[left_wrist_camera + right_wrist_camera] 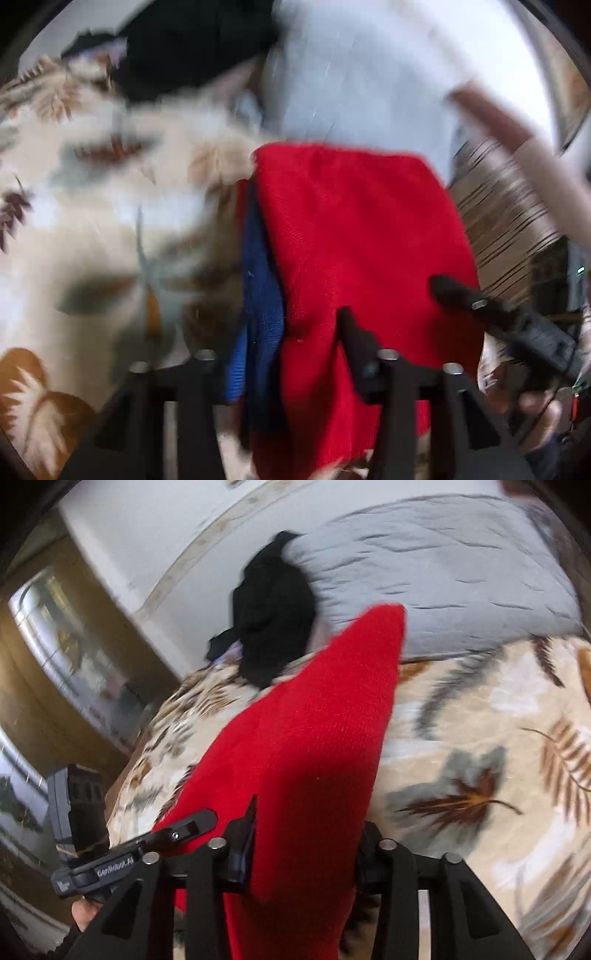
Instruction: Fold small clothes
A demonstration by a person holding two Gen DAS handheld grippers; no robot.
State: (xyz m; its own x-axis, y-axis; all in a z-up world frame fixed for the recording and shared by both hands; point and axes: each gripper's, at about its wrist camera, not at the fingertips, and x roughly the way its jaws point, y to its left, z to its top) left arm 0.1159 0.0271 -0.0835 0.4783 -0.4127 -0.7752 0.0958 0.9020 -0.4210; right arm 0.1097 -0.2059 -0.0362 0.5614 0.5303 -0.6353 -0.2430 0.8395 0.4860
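Note:
A red knit garment (354, 236) with a blue part (258, 306) hangs lifted above the leaf-print bedspread (74, 221). My left gripper (295, 369) is shut on its edge; the red cloth passes between the fingers. The right gripper also shows in the left wrist view (480, 306), at the right edge of the cloth. In the right wrist view the red garment (310, 746) runs up from my right gripper (306, 856), which is shut on it. The left gripper also shows there (177, 834), at the cloth's left edge.
A black garment (273, 616) lies at the far side of the bed next to a grey pillow (443, 572). The leaf-print bedspread (480, 757) spreads to the right. A wall and window stand to the left in the right wrist view.

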